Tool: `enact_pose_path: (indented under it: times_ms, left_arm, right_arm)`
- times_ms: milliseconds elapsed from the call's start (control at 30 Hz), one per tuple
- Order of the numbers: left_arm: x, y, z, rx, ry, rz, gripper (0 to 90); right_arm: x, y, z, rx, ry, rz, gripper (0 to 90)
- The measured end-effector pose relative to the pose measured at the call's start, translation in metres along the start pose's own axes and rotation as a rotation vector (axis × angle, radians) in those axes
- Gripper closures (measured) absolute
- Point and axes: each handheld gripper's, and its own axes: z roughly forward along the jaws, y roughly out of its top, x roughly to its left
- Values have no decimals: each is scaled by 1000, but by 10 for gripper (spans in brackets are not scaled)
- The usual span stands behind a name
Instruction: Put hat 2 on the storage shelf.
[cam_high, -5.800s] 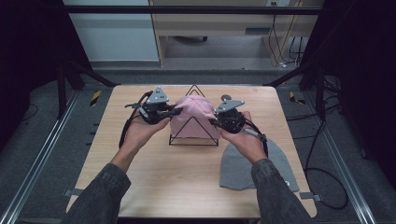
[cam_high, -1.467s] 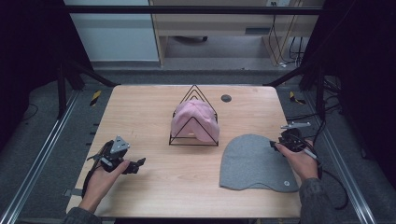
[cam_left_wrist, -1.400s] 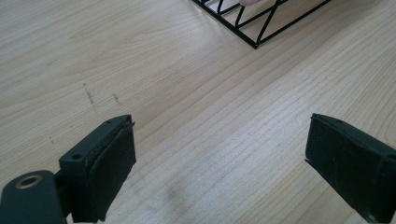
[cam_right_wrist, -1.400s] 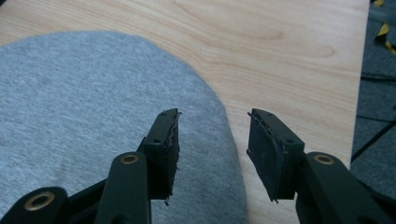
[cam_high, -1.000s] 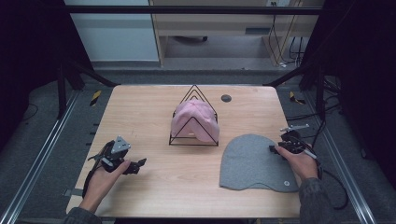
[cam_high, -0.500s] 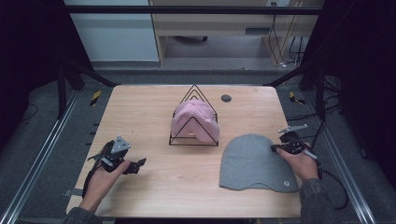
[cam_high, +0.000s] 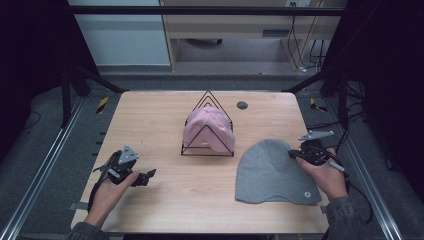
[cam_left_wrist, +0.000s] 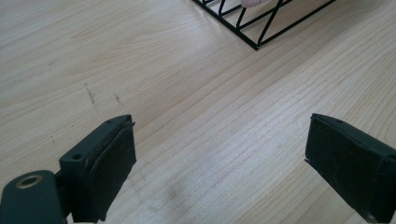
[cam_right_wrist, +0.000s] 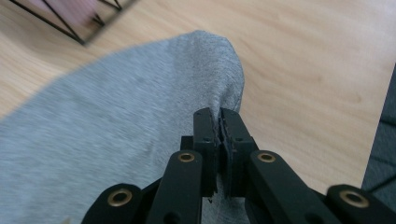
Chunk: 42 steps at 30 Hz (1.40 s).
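The left gripper (cam_high: 131, 170) is being held low over the table (cam_high: 155, 120) near its left edge, toward the near left corner, by a hand (cam_high: 107, 192) whose forearm is coming in from the near edge; its jaws are being kept spread wide apart, pointing toward the middle of the table, and in the left gripper view nothing but bare wood is being framed between them. The right gripper (cam_high: 300, 155) is being held at the right edge of the table by the right hand (cam_high: 327, 175), with its grey three-cornered plate lying on top. Its jaws are being pressed together on a fold of the grey beanie (cam_high: 272, 172), and in the right gripper view the fabric (cam_right_wrist: 116, 121) is being pinched at its rim and drawn up into a small ridge just beyond the jaw tips. The beanie is lying flat on the near right part of the table, its rounded crown pointing toward the far edge and a small round tag being shown near its near right corner. A black wire stand (cam_high: 207, 127) of triangular frames is standing at the middle of the table, and a pink cap (cam_high: 210, 129) is being carried on it, draped over the wires. The stand is sitting between the two grippers, just beside the beanie's left side but apart from it. A small dark round disc (cam_high: 242, 105) is lying near the far edge, behind the stand and to its right.
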Motion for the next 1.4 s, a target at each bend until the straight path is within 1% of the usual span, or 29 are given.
enact_pose_path:
  times_ms: [33, 100, 167, 233, 533, 567, 733, 900, 1000, 1133, 1167, 1300, 1367, 1400]
  left_arm:
    - [0, 0, 0, 0, 0, 0, 81]
    - [-1, 0, 1, -1, -4, 1, 80]
    - [-2, 0, 0, 1, -2, 3, 79]
    - [-2, 1, 0, -2, -4, 3, 79]
    - [-3, 2, -1, -8, -15, 2, 75]
    - [-3, 2, -1, -12, -19, 2, 75]
    - [-5, 3, -2, -30, -36, -9, 72]
    - [-8, 5, -2, -43, -55, -13, 71]
    - [-11, 6, -2, -56, -80, -23, 70]
    - [-15, 9, -4, -77, -99, -20, 69]
    - [-17, 10, -4, -81, -104, -17, 69]
    - [-21, 13, -6, -102, -131, -30, 66]
    - [-25, 15, -8, -110, -130, -29, 67]
    - [-26, 17, -10, -117, -135, -22, 68]
  right_arm:
    - [3, 2, -5, -17, 3, -12, 864]
    - [10, 6, -16, -32, -1, -44, 864]
    - [18, 10, -26, -54, 8, -69, 865]
    - [26, 15, -35, -64, 6, -109, 865]
    - [64, 45, -71, -111, 36, -233, 868]
    - [67, 47, -74, -114, 35, -241, 868]
    - [85, 65, -96, -167, 52, -292, 871]
    - [101, 82, -116, -192, 58, -347, 872]
    - [109, 93, -126, -201, 66, -367, 874]
    - [119, 105, -136, -210, 75, -403, 876]
    - [121, 108, -139, -211, 75, -407, 876]
    - [128, 117, -146, -225, 89, -420, 878]
    - [131, 122, -150, -229, 88, -435, 878]
    - [133, 124, -151, -231, 89, -437, 878]
